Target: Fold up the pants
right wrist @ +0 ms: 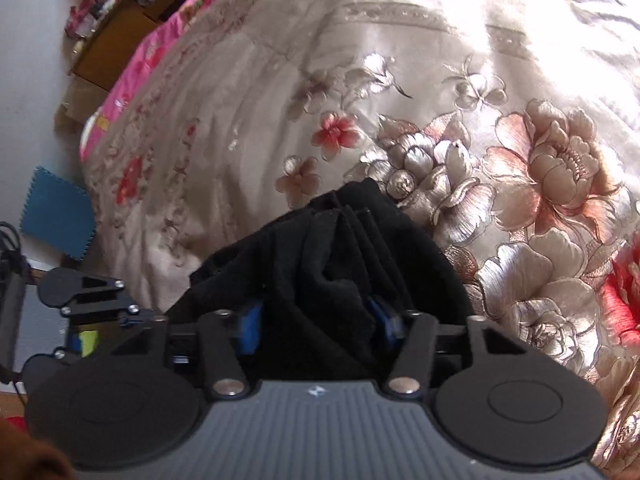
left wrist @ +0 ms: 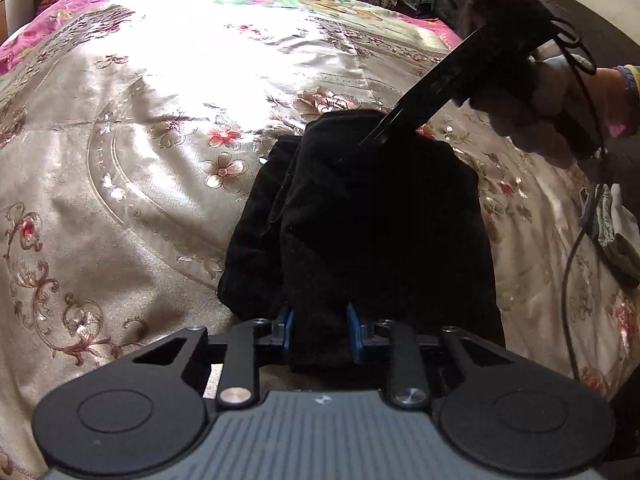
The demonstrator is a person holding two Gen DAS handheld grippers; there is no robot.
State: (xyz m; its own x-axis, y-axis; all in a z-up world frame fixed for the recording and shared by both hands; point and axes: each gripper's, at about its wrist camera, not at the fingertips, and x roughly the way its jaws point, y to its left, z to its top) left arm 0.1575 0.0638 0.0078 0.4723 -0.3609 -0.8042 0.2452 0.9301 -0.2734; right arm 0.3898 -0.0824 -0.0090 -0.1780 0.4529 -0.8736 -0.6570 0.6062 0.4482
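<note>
Two tools grip the black pants: left tool [left wrist: 322, 334] clamps the near edge, right tool [right wrist: 318, 322] clamps bunched layers at the opposite end. Pants [left wrist: 372, 220] lie folded on the bed [left wrist: 140, 140], long axis running between tools.

There is one pair of pants [left wrist: 360, 220], two grippers [left wrist: 320, 332] [right wrist: 316, 320], one bedspread [left wrist: 140, 140] and one blue mat [right wrist: 56, 212].
</note>
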